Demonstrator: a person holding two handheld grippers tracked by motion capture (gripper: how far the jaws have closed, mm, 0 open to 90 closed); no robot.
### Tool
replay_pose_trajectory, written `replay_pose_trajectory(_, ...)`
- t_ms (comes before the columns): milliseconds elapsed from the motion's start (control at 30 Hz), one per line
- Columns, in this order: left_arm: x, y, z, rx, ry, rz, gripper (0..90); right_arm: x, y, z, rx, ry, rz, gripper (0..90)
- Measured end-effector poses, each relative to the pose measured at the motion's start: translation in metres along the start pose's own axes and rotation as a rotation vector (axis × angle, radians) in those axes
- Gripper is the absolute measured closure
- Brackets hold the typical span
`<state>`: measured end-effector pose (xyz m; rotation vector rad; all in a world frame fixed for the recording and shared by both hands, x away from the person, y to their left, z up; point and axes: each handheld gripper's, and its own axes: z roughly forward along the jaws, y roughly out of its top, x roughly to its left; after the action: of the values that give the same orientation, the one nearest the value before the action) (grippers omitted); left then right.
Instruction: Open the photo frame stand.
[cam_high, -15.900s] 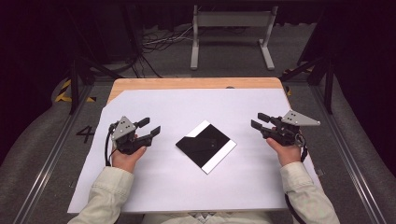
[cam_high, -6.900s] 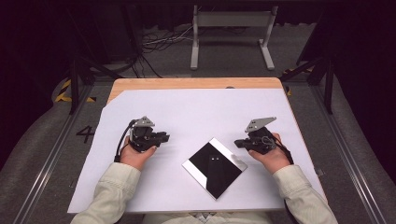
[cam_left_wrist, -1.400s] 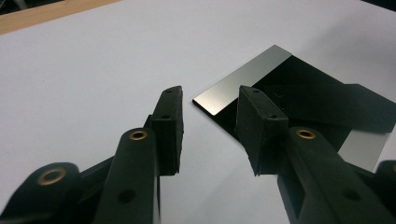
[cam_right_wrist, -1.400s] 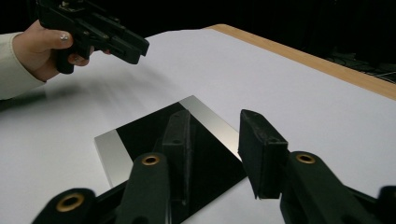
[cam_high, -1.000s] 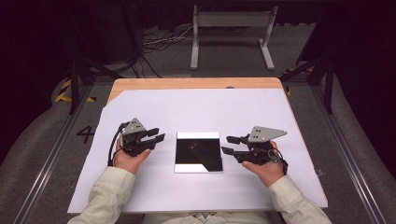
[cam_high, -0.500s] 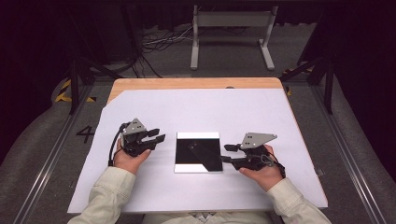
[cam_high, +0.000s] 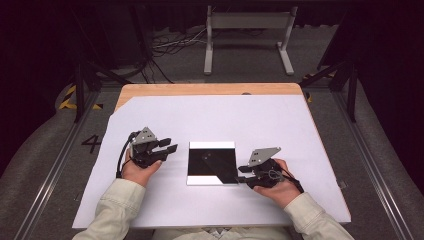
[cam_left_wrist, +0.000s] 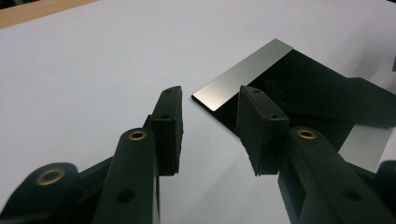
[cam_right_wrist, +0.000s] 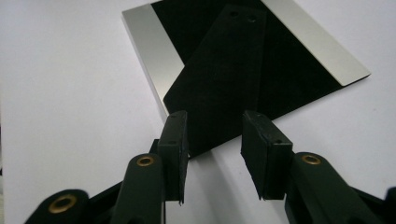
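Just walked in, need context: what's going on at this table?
A person works a flat, glossy square plate lying on the white sheet. The right gripper is at the plate's near right corner, its jaws just closing, nothing gripped yet. The left gripper hovers open beside the plate's left edge, apart from it.

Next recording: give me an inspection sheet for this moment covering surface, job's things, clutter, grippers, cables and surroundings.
Surface: white sheet over a wooden table.
Job's things: a square mirror plate lies flat at centre.
Clutter: nothing seen.
Grippers: left gripper open beside the plate's left edge; right gripper at its near right corner, jaws just closing, nothing pinched.
Cables: one trails from the left gripper; more on the floor.
Surroundings: grey stand, dark room.
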<state>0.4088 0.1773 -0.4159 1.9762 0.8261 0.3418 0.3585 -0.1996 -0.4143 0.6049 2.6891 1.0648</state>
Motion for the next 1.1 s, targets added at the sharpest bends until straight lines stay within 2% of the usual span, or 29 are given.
replay_pose_trajectory(233,0.0003,0.0001,0.0007,0.008,-0.002,0.009,61.3,0.0016,-0.0019,0.0052,0.059,0.009,0.011,59.9)
replay_pose_trajectory(333,-0.0007,-0.0002,0.0013,0.010,-0.006,-0.002,61.2,0.0013,-0.0027,0.0047,0.083,0.007,0.028,58.9)
replay_pose_trajectory(533,-0.0006,-0.0003,0.0024,0.014,-0.003,0.010,61.0,-0.0007,-0.0039,0.0037,0.143,0.022,0.050,62.2)
replay_pose_trajectory(833,-0.0017,-0.0007,0.0039,0.023,-0.007,0.008,61.0,0.0006,-0.0029,0.0074,0.191,0.030,0.043,63.0)
replay_pose_trajectory(1100,-0.0021,-0.0003,0.0037,0.022,-0.003,0.012,61.3,0.0017,-0.0010,0.0094,0.221,0.014,0.044,64.1)
